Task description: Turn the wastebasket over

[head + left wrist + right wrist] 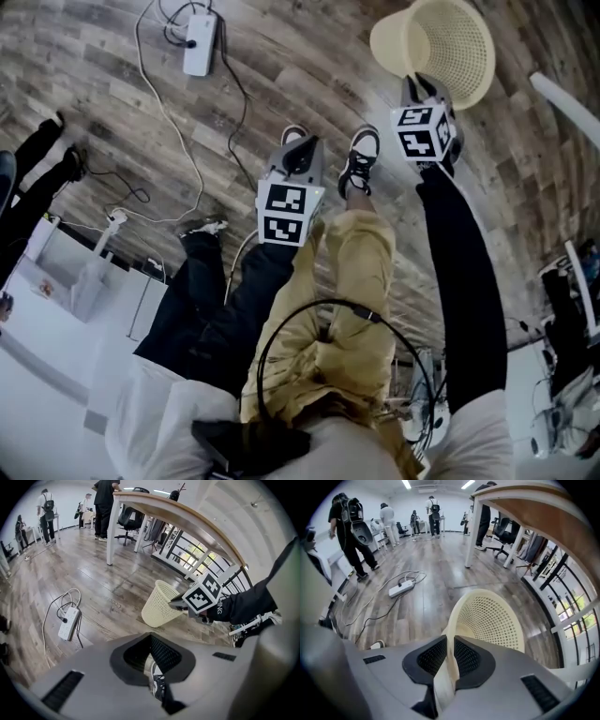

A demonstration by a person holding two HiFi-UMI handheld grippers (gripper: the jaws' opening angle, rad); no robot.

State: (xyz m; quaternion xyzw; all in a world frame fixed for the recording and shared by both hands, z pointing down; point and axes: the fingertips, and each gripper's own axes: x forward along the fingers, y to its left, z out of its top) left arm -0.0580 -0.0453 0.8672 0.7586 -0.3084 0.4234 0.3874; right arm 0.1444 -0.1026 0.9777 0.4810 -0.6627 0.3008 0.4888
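The wastebasket (441, 42) is gripped and tipped but not yet turned over. The right tool (451, 648) is clamped on its rim, the thin cream wall pinched between the dark pads, and the mesh interior opens toward that tool. From the head view the mouth faces up and toward the person, so by my reading the turn is partway at most. The mouth has to come round to the wooden floor (112, 103) and the base has to end on top. In the left gripper view the basket leans with its lower end at or just above the floor (I cannot tell whether it touches). The left tool (150, 656) hangs beside the person's leg, well apart from the basket. Its jaws stand apart around nothing, with only a shoe (360, 159) showing beyond them. Little seems to stand in the way. A power strip (200, 42) and its cables lie well off to the left, and a white-legged table (187, 517) stands farther back. Several people (347, 531) are across the room. The person's own feet are the nearest thing to the swing.
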